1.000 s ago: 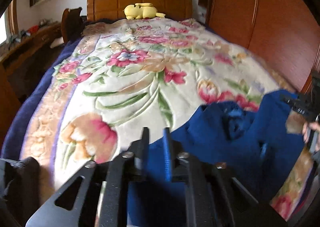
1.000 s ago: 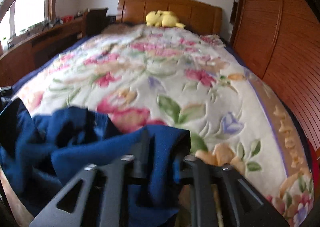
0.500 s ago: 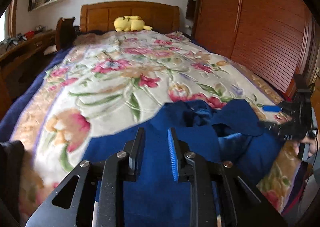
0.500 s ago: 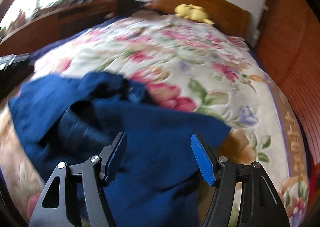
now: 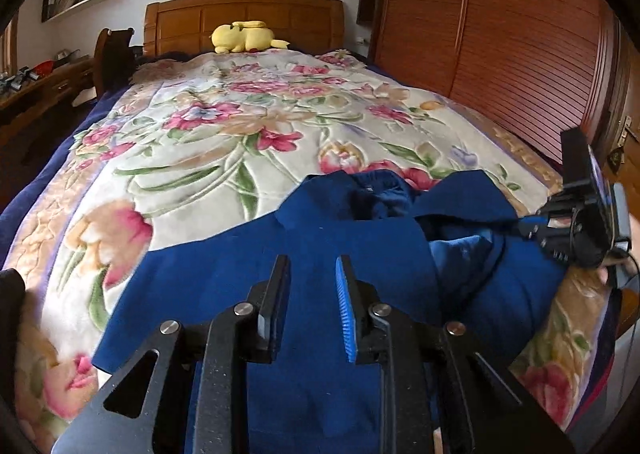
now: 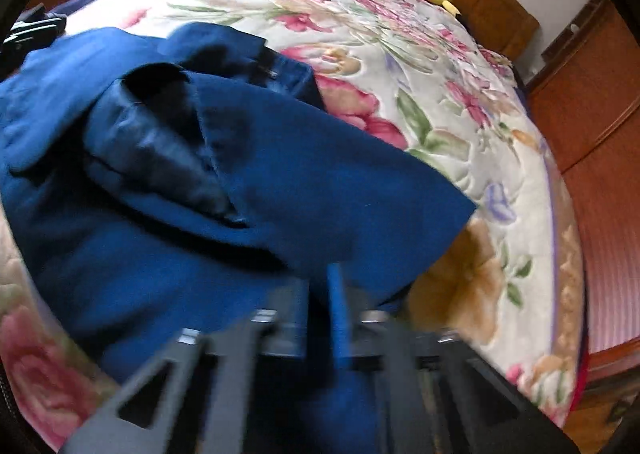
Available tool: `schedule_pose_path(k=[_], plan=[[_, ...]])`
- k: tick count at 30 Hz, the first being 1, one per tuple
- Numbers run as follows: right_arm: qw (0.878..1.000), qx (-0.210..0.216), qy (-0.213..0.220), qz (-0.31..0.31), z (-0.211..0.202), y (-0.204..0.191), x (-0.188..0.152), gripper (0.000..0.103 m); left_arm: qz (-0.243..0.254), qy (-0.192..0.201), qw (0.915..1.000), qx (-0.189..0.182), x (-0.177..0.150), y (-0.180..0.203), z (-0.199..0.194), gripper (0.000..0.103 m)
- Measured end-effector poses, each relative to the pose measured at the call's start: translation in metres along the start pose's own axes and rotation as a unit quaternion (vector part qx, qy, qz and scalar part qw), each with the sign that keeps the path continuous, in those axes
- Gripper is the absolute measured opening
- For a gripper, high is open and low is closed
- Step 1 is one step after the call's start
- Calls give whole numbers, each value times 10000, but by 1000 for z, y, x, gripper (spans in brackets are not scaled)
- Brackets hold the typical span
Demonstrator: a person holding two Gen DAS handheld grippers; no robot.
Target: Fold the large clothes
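Observation:
A dark blue garment (image 5: pixel 360 238) lies rumpled on the near end of the floral blanket (image 5: pixel 240 133), collar and lining turned up in the middle. My left gripper (image 5: pixel 312 266) hovers low over its near left part, jaws a narrow gap apart, cloth showing beneath but not pinched. In the right wrist view, which is blurred, the blue garment (image 6: pixel 280 173) fills the left, and my right gripper (image 6: pixel 320 286) is shut on its near fold. The left wrist view shows the right gripper (image 5: pixel 524 221) nipping the garment's right edge, a hand behind it.
A yellow plush toy (image 5: pixel 244 37) rests at the wooden headboard (image 5: pixel 240 13). A slatted wooden wardrobe (image 5: pixel 500 33) runs along the bed's right side. A desk (image 5: pixel 36 89) and a chair (image 5: pixel 114 53) stand to the left. The left gripper (image 6: pixel 32 29) shows at the right wrist view's left edge.
My right gripper let go of the cloth, opened wide, then rolled, dipped and closed on the garment. My left jaws parted slightly and the garment now lies flatter on the bed.

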State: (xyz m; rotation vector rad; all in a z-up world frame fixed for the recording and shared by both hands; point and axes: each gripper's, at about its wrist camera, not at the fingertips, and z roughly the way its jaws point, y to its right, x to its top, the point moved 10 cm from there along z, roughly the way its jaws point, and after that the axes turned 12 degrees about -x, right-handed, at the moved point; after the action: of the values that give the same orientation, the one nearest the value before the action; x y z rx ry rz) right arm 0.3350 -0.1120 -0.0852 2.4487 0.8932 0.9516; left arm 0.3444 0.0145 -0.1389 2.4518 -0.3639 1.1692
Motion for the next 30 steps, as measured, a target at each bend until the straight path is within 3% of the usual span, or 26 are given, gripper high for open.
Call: schedule_pose_path(k=[9, 17, 19, 21, 24, 30], plan=[[9945, -824, 496, -411, 4, 26, 101, 2, -176, 277, 9994, 47, 9, -22, -18, 24], [9902, -1030, 947, 18, 26, 21, 199, 2, -222, 210, 9993, 216, -1, -43, -25, 24], [9921, -870, 876, 220, 32, 16, 207, 11, -243, 197, 9992, 245, -5, -48, -28, 24], [9954, -457, 736, 408, 35, 4, 208, 43, -284, 207, 9990, 283, -9, -54, -31, 24], [9949, -289, 905, 339, 32, -10, 208, 65, -395, 218, 9985, 300, -14, -63, -36, 24], [9929, 494, 1070, 159, -5, -55, 167, 68, -426, 180, 9985, 309, -19, -70, -42, 24]])
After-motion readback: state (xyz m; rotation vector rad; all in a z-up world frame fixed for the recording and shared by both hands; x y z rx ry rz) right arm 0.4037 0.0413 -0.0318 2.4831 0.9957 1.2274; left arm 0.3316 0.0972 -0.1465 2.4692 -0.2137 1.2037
